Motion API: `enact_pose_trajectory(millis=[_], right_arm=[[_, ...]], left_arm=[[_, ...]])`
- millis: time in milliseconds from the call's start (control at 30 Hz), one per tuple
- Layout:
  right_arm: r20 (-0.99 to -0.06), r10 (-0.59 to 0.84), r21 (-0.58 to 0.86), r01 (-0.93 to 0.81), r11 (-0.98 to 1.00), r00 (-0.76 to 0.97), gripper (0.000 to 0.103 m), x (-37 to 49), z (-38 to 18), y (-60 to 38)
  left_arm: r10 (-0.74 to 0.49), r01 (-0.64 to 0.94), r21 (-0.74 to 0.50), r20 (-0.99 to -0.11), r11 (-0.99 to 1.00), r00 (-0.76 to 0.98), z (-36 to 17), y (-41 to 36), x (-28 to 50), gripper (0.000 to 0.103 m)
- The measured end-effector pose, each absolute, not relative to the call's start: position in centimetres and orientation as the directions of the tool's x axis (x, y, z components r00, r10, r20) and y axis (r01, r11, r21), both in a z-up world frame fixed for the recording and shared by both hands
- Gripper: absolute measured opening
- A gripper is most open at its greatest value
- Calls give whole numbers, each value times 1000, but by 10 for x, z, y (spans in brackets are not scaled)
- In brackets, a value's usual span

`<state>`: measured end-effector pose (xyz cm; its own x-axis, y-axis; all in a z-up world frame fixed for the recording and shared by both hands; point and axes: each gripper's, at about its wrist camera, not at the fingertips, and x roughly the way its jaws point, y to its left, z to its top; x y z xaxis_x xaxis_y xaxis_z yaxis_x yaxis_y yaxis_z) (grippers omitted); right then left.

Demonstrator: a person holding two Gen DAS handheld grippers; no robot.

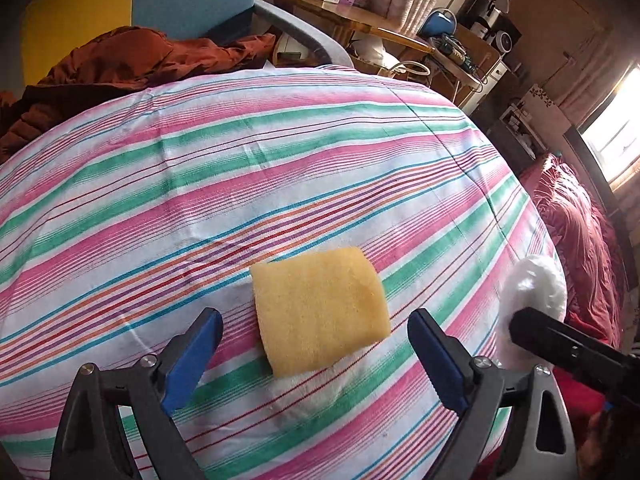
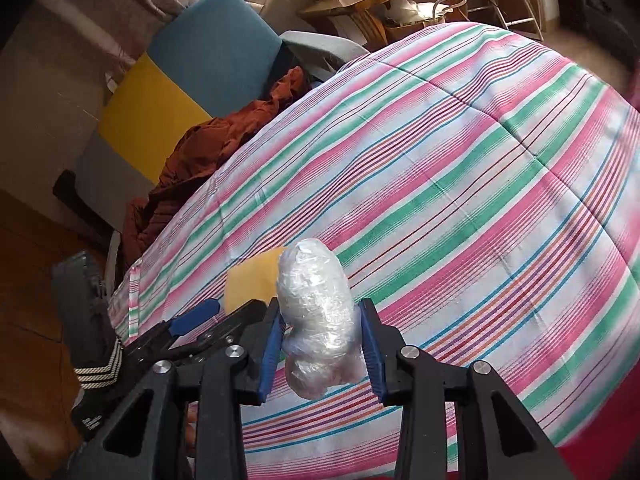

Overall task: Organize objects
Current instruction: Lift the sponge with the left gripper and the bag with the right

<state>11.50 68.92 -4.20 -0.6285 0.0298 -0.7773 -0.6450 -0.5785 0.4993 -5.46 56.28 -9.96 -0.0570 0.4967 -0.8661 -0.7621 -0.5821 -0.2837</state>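
Between the wide-spread jaws of the left gripper [image 1: 316, 360], just ahead at 12 o'clock: yellow sponge [image 1: 320, 308], flat on the striped bedspread [image 1: 280, 152], untouched, long axis running 10 to 4. At 3 o'clock, right gripper [image 2: 322, 344], clamped on a plastic-wrapped bundle [image 2: 316, 320], raised off the cloth. Sponge nearer the left; likely next pick.

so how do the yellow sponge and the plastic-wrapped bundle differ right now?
The yellow sponge lies free on the striped bedcover, between the open left gripper's fingers; the plastic-wrapped bundle is clamped in the right gripper. Sponge: flat, square, matte yellow. Bundle: rounded, elongated, glossy white.
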Motion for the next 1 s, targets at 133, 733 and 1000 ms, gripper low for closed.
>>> enact_pose_trajectory(millis=[133, 733, 1000], right_arm=[[-752, 53, 523, -643, -559, -658, 38, 121, -39, 692], [-755, 60, 518, -650, -557, -653, 39, 120, -38, 693], [-846, -21, 413, -630, -658, -533, 39, 87, -51, 675]], left_arm=[[449, -766, -235, -890, -599, -78, -109, 572, -53, 75], [469, -778, -193, -871, -598, -145, -95, 411, -26, 57], [460, -767, -141, -861, -626, -217, -86, 324, -8, 57]])
